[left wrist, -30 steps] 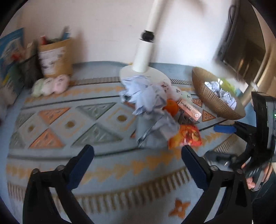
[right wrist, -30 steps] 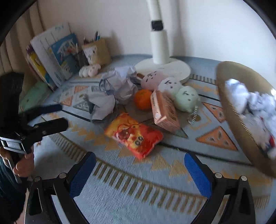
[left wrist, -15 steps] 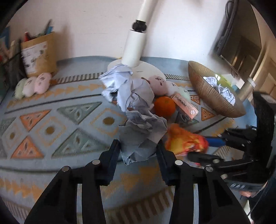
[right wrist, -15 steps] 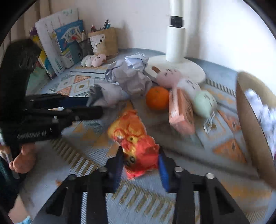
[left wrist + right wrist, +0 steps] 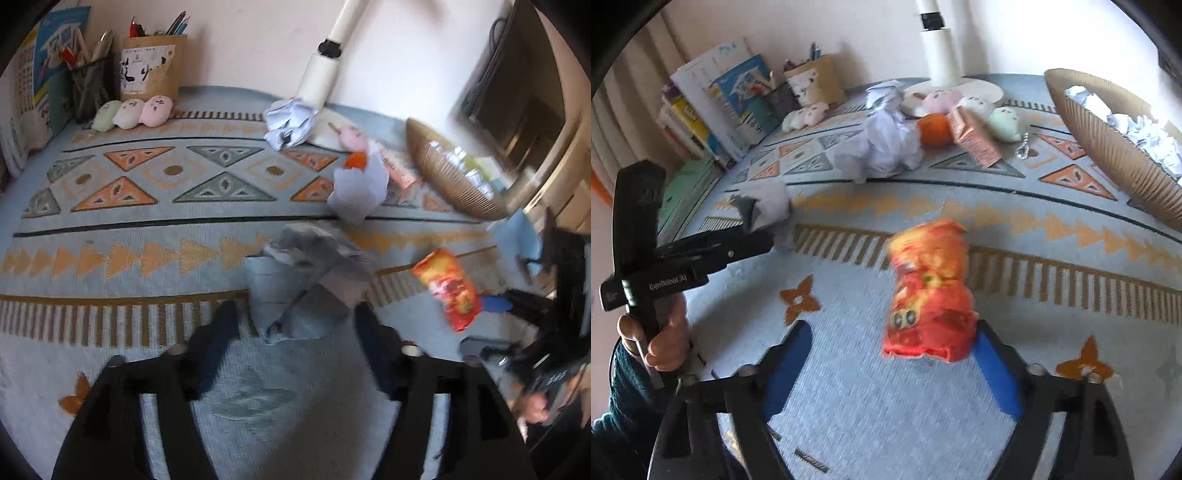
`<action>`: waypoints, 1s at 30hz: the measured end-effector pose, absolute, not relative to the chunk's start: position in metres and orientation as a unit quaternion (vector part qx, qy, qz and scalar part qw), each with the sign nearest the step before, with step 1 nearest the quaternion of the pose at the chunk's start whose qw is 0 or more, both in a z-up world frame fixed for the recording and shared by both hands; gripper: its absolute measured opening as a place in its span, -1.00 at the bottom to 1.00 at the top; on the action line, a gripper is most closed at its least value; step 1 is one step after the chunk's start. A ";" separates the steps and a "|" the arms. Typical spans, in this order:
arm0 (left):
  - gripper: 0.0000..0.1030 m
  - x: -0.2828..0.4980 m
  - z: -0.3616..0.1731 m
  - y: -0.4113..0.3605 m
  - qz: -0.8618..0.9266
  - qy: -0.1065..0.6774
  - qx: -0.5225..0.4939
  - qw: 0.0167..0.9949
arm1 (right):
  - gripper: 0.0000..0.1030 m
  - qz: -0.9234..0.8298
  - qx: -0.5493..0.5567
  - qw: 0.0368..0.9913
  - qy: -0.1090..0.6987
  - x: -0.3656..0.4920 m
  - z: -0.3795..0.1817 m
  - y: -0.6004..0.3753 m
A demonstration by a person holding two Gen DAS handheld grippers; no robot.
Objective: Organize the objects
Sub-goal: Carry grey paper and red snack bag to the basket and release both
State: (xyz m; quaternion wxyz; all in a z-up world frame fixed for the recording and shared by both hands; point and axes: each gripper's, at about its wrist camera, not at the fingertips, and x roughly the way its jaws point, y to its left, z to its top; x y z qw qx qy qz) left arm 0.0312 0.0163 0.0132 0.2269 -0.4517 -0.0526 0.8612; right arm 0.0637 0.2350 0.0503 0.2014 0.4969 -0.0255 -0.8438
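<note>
My left gripper [image 5: 293, 321] has its fingers spread around a crumpled grey-blue paper wad [image 5: 299, 284] near the mat's front edge; the wad sits between the tips, and whether the pads still touch it is unclear. My right gripper [image 5: 890, 350] is open, and a red-orange snack bag [image 5: 931, 291] stands against its right pad, blurred. The bag also shows in the left wrist view [image 5: 448, 288]. Another white paper wad [image 5: 882, 147] lies mid-mat by an orange [image 5: 934, 127] and a pink carton [image 5: 975, 138].
A woven bowl [image 5: 1108, 147] with crumpled paper stands at the right. A white lamp base [image 5: 956, 88], plush toys [image 5: 1004, 122], a pen holder [image 5: 153, 66] and stacked books [image 5: 713, 110] line the back and left. The patterned mat [image 5: 147, 206] covers the surface.
Both grippers closed on their objects half a second ago, pulled them toward the front of the mat, and now both have opened wider. The bag and the paper wad moved forward with them.
</note>
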 end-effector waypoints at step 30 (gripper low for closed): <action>-0.14 0.027 0.087 0.089 0.898 -0.038 -0.355 0.258 | -0.48 -0.898 0.413 0.142 -0.050 0.081 0.090 0.306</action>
